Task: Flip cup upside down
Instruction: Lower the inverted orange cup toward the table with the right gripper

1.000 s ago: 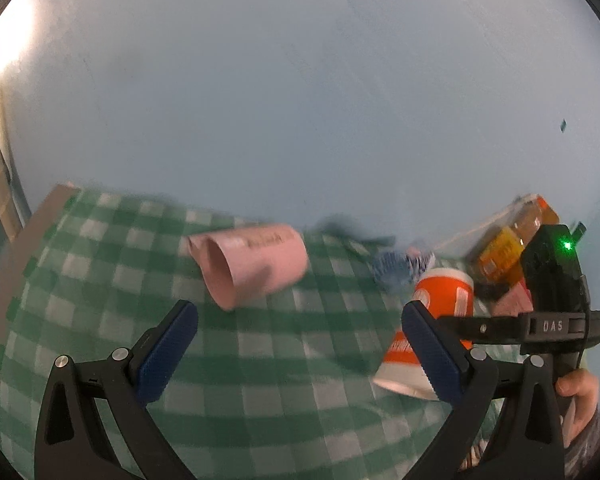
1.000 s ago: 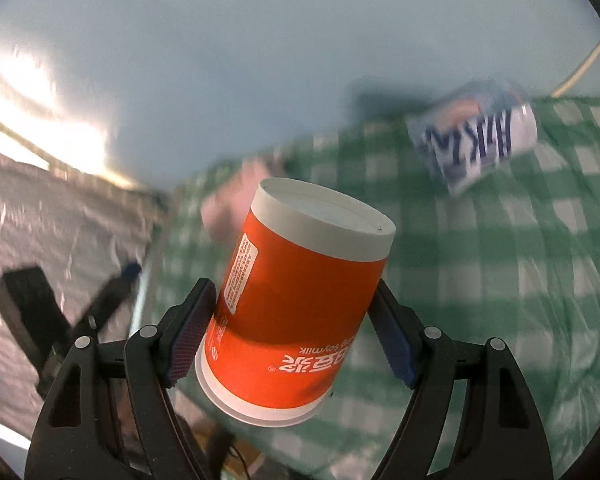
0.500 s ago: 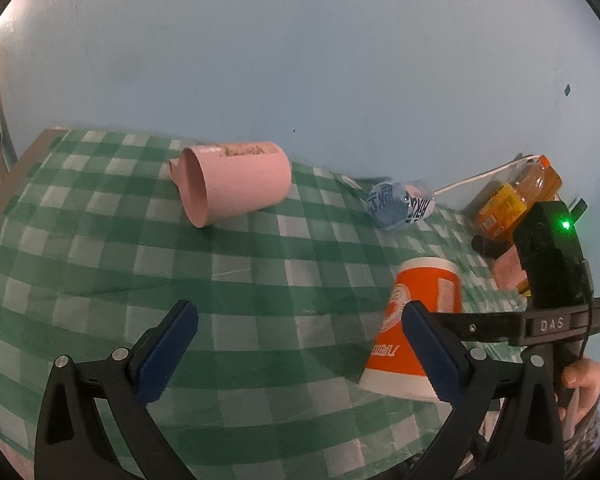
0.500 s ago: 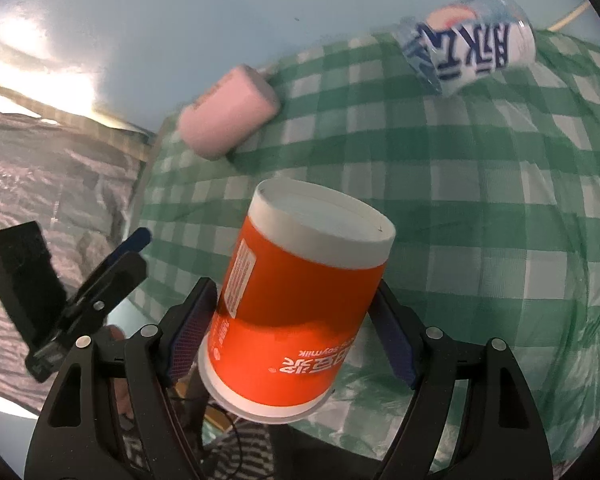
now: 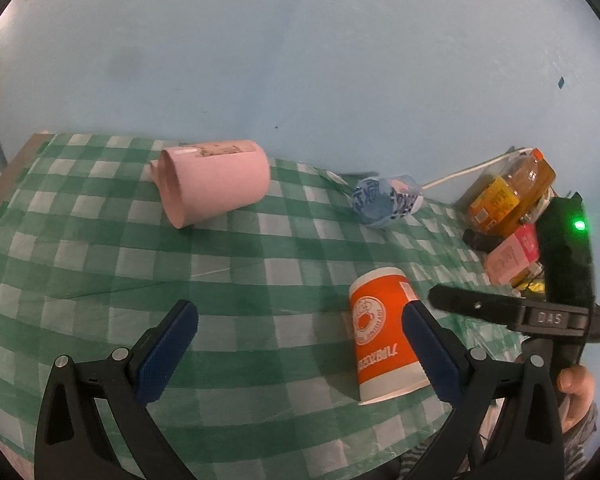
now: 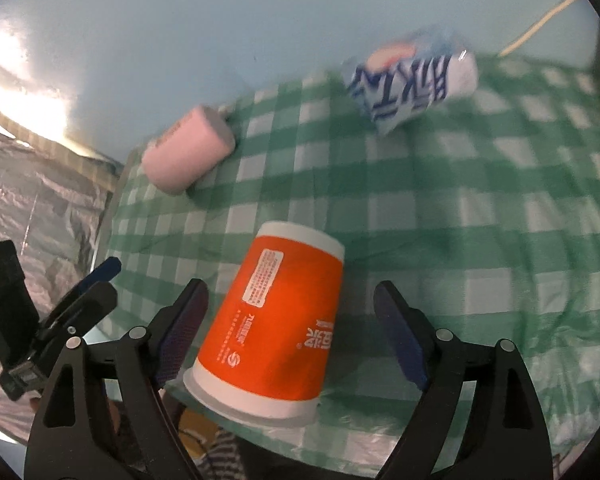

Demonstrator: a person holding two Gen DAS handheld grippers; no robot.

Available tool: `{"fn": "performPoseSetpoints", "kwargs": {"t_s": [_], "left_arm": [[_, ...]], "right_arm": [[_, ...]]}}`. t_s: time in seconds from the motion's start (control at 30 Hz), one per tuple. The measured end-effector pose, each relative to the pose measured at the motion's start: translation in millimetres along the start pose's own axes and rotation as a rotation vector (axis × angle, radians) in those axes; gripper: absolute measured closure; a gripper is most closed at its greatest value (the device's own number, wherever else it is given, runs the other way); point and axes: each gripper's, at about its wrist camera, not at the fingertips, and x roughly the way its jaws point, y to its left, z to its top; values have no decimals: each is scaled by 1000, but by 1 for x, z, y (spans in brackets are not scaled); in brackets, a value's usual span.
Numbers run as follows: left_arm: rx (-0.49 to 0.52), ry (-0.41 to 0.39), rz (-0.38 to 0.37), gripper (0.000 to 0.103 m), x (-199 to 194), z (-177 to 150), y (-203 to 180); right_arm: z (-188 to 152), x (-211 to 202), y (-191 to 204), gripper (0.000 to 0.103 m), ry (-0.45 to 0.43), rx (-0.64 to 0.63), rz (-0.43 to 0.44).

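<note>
orange cup upside down on checked cloth, between the spread right claw; left claw open, empty

I see the orange cup standing upside down beside my left gripper's right finger, jaws spread.

Soft, even indoor light, fisheye bending at every edge

The left wrist view is sharp; the right wrist view smears the checked tablecloth and blue-white packet, with white glare on the wall at upper left.
</note>
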Motion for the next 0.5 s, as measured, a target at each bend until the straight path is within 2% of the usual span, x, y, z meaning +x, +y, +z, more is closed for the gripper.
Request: {"fn": "performPoseSetpoints", "kwargs": {"t_s": [0.13,0.23,0.5], "left_arm": [[50,51,-12,0,6,2,-16],[101,85,6,0,10,5,-30],[183,176,-13,0,19,8,-65]], "right_arm": [[-9,-34,4,14,-136,-90,-134],[-19,-52,7,14,-189,-155,-219],[-58,-89,10,14,-311,-222,-297]]}}
